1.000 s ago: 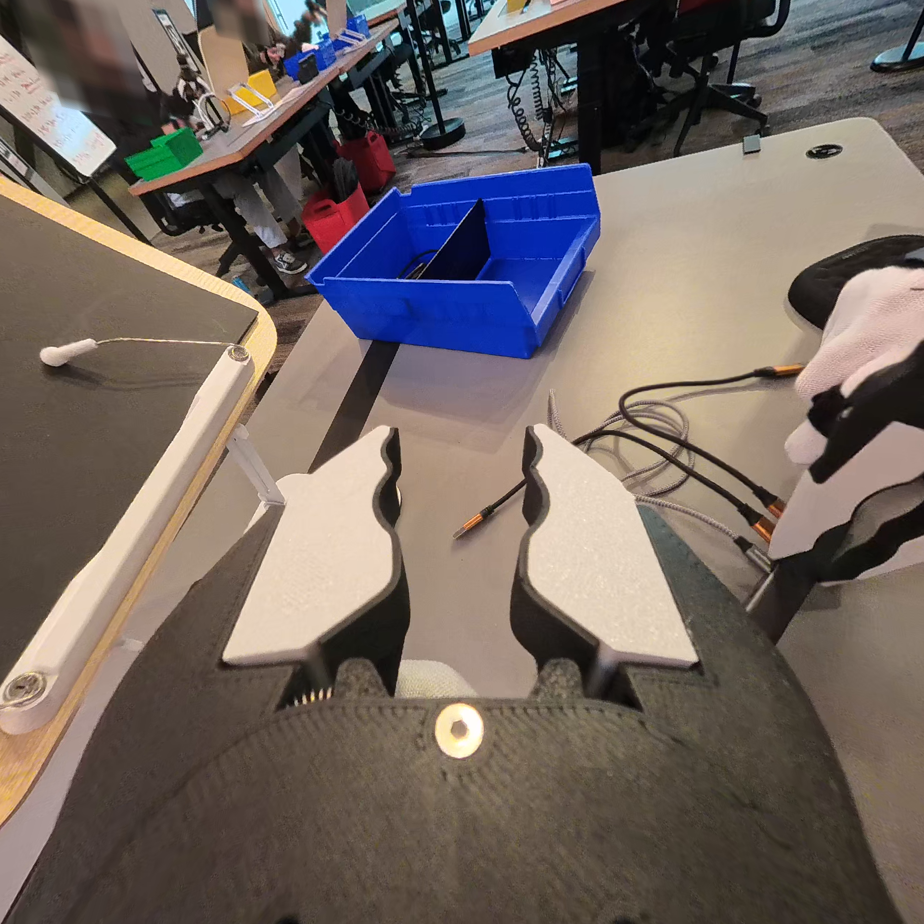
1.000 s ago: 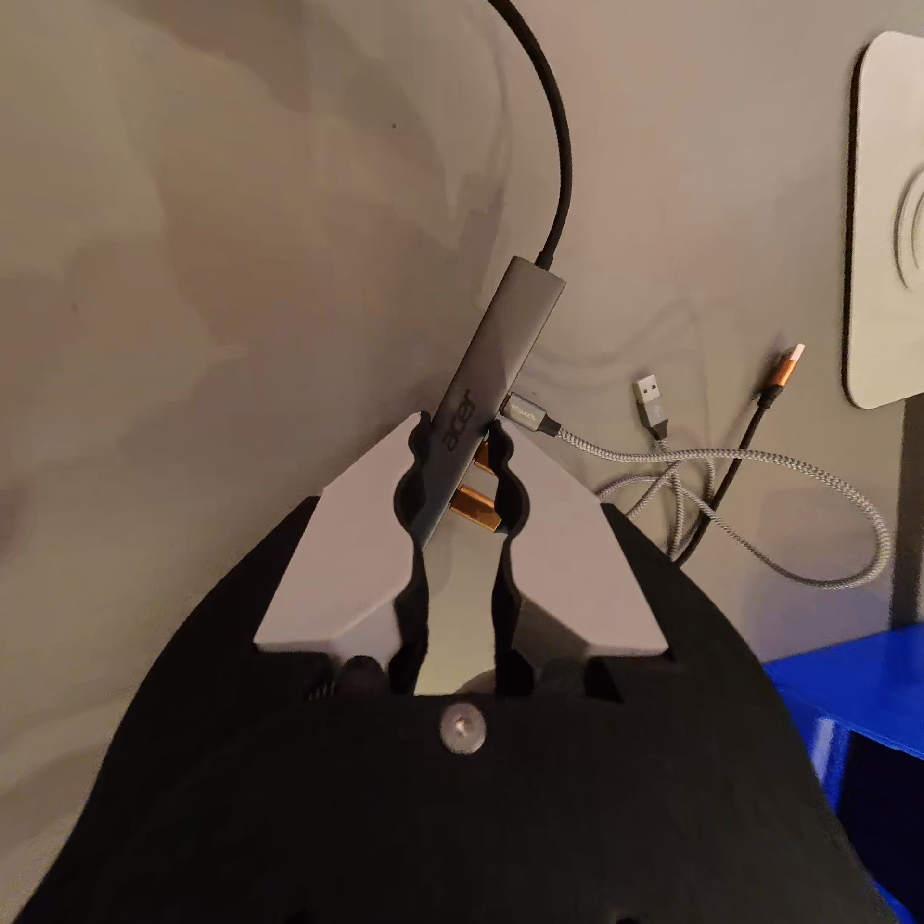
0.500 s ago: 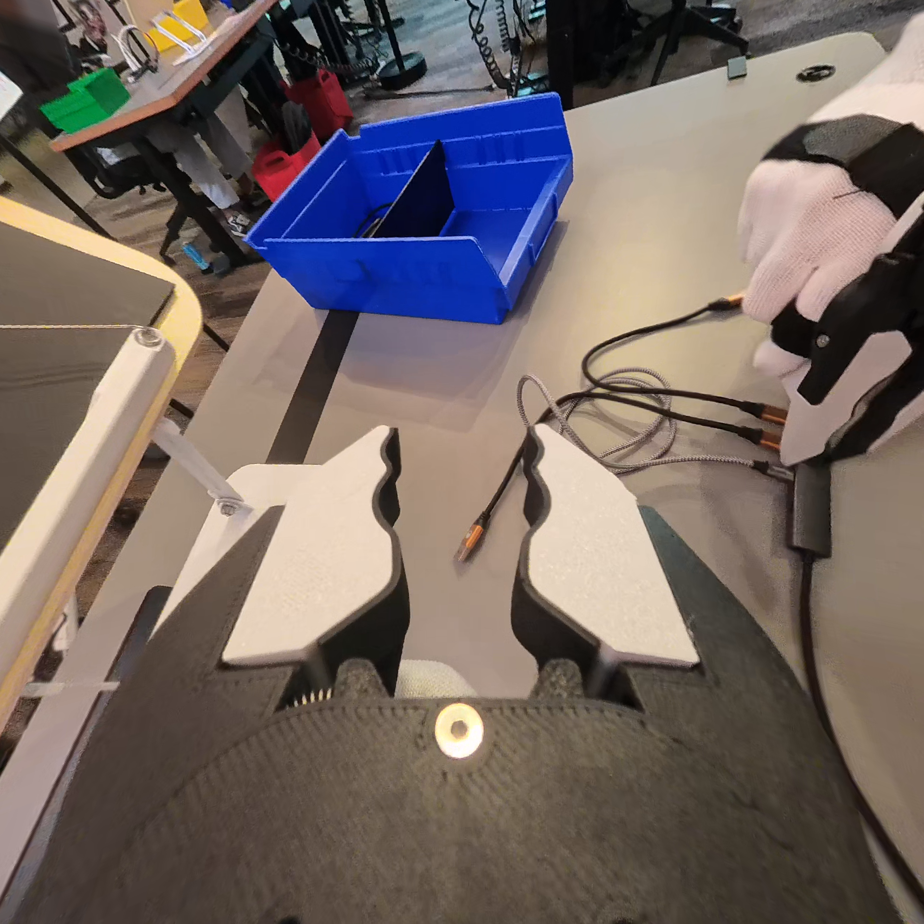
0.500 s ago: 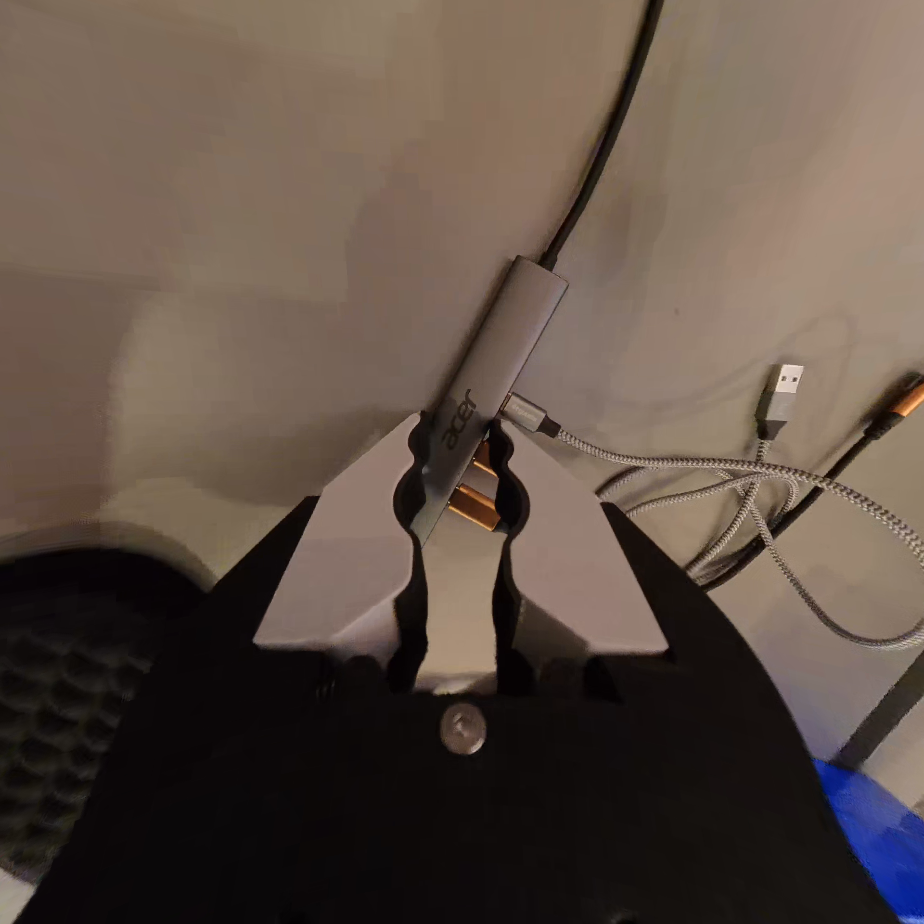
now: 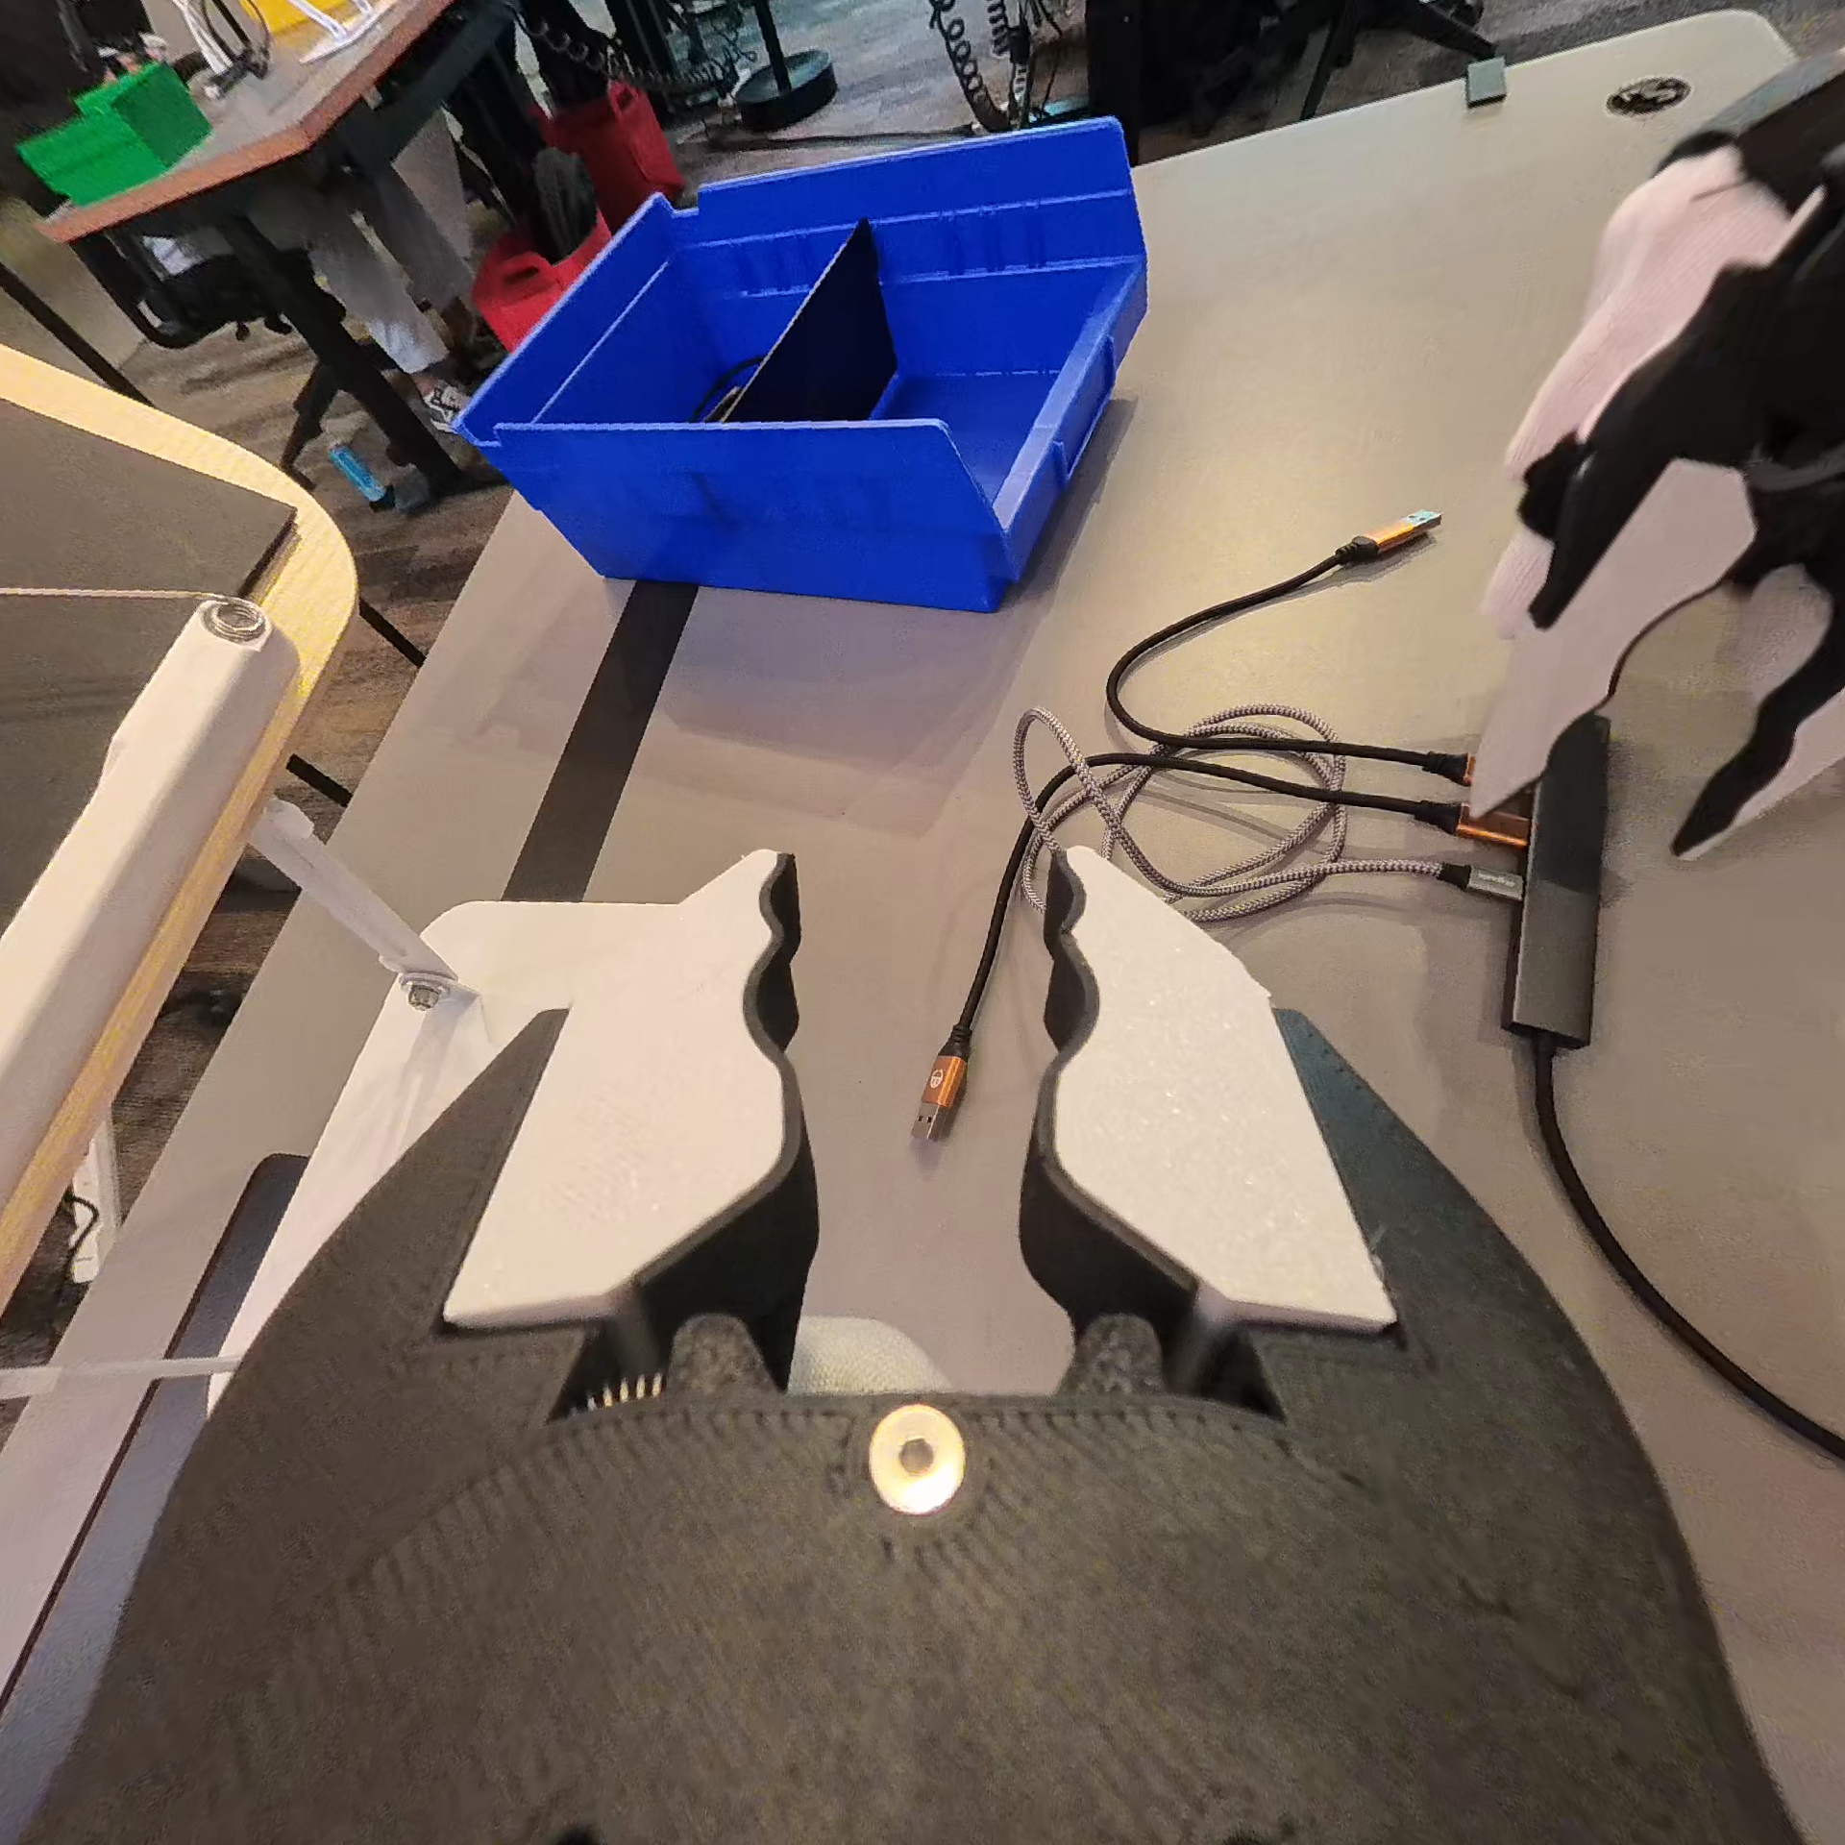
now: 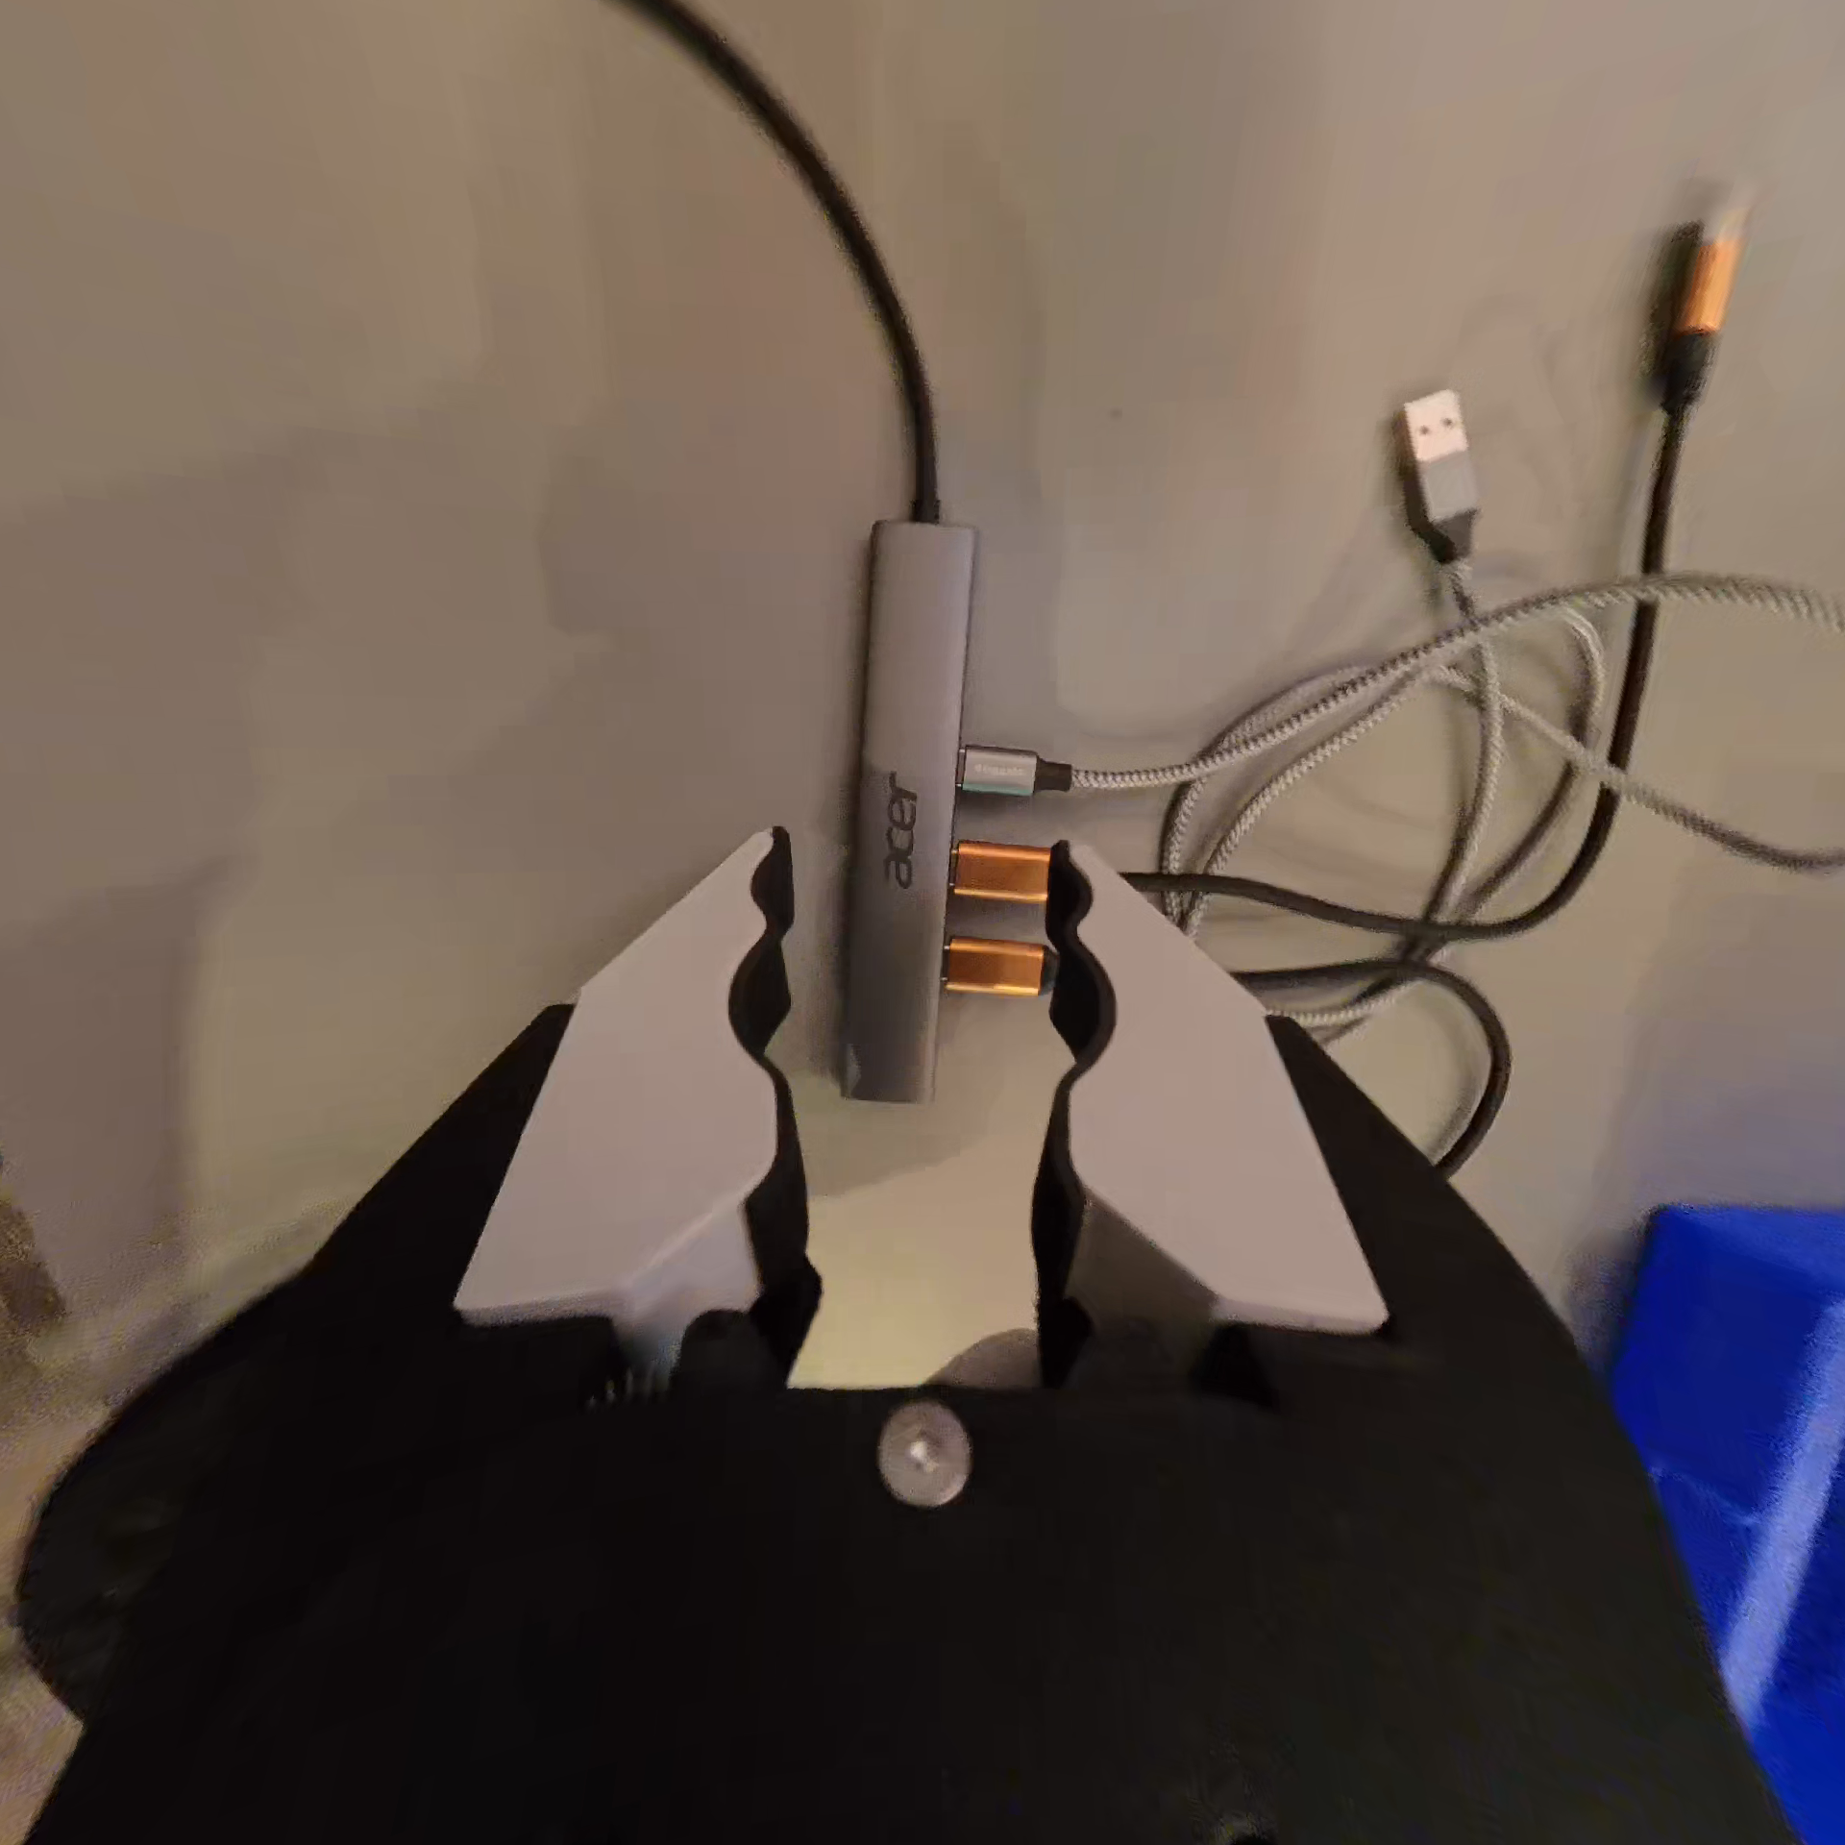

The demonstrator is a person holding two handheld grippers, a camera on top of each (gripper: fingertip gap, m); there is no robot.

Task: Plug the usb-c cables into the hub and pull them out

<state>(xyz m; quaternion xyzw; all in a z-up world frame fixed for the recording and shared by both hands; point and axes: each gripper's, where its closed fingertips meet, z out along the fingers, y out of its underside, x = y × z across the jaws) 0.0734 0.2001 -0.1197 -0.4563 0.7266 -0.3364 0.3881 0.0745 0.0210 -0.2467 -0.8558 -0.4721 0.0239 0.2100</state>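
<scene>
My right hand-held gripper (image 6: 914, 958) open over hub (image 6: 904, 819), holds nothing | left hand-held gripper (image 5: 919, 988) open, empty | next: pinch one orange plug (image 6: 1001, 867) squarely (pull straight).

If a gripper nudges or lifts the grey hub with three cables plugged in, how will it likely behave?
The hub looks slim, rigid and probably light, so it would likely slide or pivot on the smooth table rather than tip. Its three plugged cables and thick black lead would probably drag and twist it.
</scene>
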